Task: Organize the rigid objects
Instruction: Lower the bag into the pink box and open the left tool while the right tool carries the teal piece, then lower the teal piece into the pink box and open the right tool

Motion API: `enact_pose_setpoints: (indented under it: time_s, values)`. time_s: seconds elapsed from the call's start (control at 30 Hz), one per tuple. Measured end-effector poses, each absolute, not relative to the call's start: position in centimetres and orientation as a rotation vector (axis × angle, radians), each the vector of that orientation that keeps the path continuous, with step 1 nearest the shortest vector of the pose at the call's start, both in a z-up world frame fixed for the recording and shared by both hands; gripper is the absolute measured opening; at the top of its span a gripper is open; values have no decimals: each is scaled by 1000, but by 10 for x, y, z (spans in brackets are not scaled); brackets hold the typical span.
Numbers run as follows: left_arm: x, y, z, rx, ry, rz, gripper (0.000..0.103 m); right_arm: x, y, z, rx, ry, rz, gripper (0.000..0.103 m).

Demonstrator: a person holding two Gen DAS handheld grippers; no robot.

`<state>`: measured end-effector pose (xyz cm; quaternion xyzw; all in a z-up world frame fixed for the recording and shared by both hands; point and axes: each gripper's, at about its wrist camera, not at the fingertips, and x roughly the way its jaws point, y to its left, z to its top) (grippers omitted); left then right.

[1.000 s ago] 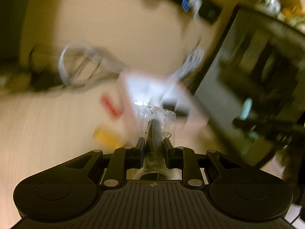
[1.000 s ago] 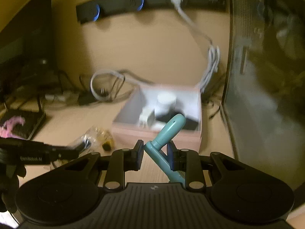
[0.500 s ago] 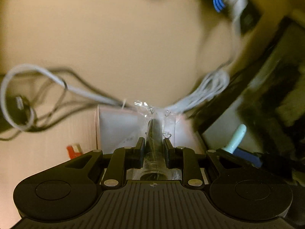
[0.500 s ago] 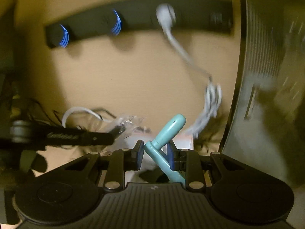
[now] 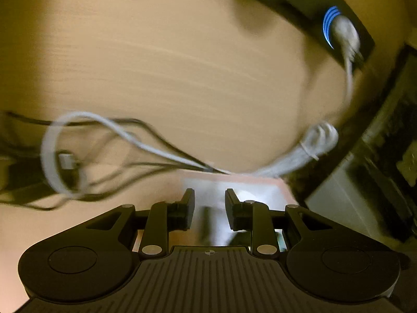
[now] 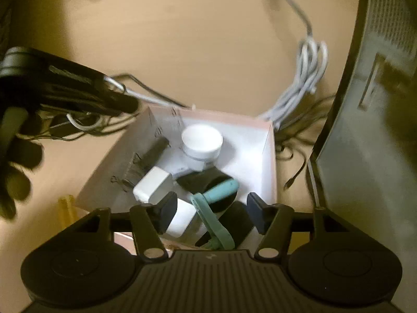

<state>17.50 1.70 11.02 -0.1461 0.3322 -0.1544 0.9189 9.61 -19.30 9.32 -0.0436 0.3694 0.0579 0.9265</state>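
A pink-rimmed white box [image 6: 269, 154] sits on the wooden desk. In it lie a white round-capped bottle [image 6: 202, 143], a white charger block [image 6: 153, 186], a clear-wrapped dark item [image 6: 148, 156] and a teal tool [image 6: 216, 208]. My right gripper [image 6: 211, 208] is open right over the box, the teal tool lying loose between its fingers. My left gripper [image 5: 209, 200] is open and empty above the box's far rim [image 5: 234, 178]. It also shows in the right wrist view [image 6: 78, 91] at the box's left corner.
A grey computer case [image 6: 365, 104] stands right of the box. Bundled white cable [image 6: 305, 83] and dark wires [image 5: 104, 156] lie behind it. A black power strip with blue lights [image 5: 312, 5] runs along the back. A yellow item [image 6: 66, 206] lies left of the box.
Both grippers opened. The left let go of the clear-wrapped dark item and the right let go of the teal tool; both now lie in the box. The right gripper tilted down over it.
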Motion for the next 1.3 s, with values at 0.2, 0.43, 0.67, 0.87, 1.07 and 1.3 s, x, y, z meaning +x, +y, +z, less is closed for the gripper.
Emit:
enact_pose_setpoints:
  time_s: [0.2,0.43,0.67,0.87,1.07,1.3]
  values:
    - [171,58,83,-375,798,-146,28,61,-183,107,-88,695,160,61]
    - [199,42,53,-421,931,-161,28,11,-164,98,-65,730,185,64]
    - [234,17,40,-286,931,-101,28,-30,-164,84,-127,769,139,64]
    - [250,3,30,-168,931,-153,23,-37,-185,73,-66,830,69,64]
    - [231,1,26,-68,945,-238,18,-44,-197,68,-40,853,40,64]
    - [187,3,24,-51,964,-354,17,-38,-186,65,-37,864,82,64]
